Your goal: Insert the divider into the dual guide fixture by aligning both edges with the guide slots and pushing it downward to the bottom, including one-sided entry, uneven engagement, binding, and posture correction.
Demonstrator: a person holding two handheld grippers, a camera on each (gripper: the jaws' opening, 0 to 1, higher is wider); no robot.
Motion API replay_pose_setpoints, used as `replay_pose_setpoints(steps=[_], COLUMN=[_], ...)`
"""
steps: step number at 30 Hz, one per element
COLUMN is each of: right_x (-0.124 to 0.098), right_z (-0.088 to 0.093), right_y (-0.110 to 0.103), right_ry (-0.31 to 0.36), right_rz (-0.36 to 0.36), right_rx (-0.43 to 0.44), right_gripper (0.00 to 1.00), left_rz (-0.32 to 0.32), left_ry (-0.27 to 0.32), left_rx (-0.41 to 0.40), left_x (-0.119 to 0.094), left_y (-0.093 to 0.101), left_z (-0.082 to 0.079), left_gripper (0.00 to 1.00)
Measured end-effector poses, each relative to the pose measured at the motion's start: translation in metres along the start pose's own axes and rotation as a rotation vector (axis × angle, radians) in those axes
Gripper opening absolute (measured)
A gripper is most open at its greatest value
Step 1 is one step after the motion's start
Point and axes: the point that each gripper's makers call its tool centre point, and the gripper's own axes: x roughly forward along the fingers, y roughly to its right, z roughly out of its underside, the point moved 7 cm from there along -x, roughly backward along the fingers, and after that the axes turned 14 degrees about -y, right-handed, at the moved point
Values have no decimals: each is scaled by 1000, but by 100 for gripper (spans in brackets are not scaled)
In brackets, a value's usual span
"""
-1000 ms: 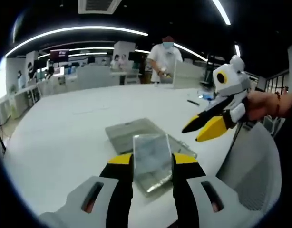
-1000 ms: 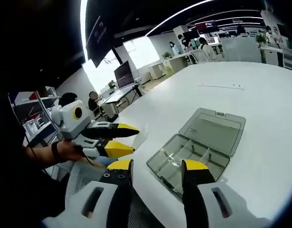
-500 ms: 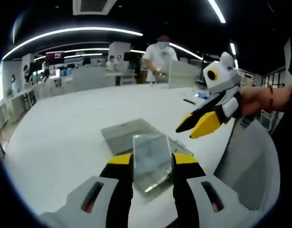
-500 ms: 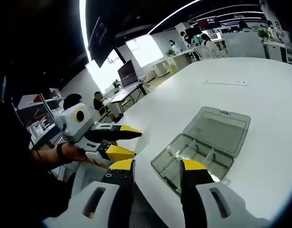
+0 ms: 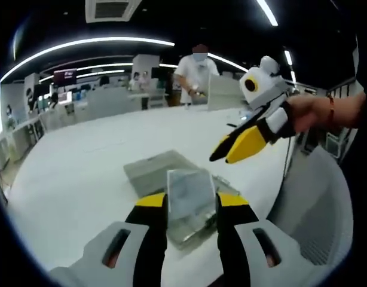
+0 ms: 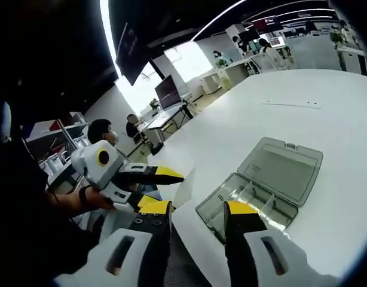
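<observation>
One open box (image 6: 264,191) beyond held divider (image 5: 190,194)

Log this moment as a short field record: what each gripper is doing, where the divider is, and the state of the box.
left gripper: shut on the clear divider, held above the table
right gripper: open, holding nothing, raised in the air
compartment box: lid open flat, lying on the white table
divider status: not yet in the box
</observation>
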Motion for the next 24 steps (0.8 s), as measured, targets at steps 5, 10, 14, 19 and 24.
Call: replay_pose_setpoints(steps=[5,10,14,19,24], right_x=[-3,-6,-6,-5,-4], right_z=[-5,-7,-9,-10,-10], right_y=[1,4,4,2,3], right_ry=[-9,-21,-37,-52,-72], right_rz=[-32,-44,-63,-88,-85], right_rx=[3,3,-7,-4,-18], right_gripper=[29,29,26,26,24], left_rz=[4,-2,0,0,4], left_ry=[-4,-5,-6,-6,-2], left_rx=[11,33,56,75,88], left_x=[2,1,2,1,2], left_y=[1,-5,-1,-3,-4], left_z=[0,4,1,1,1], left_gripper=[30,30,30,30,30])
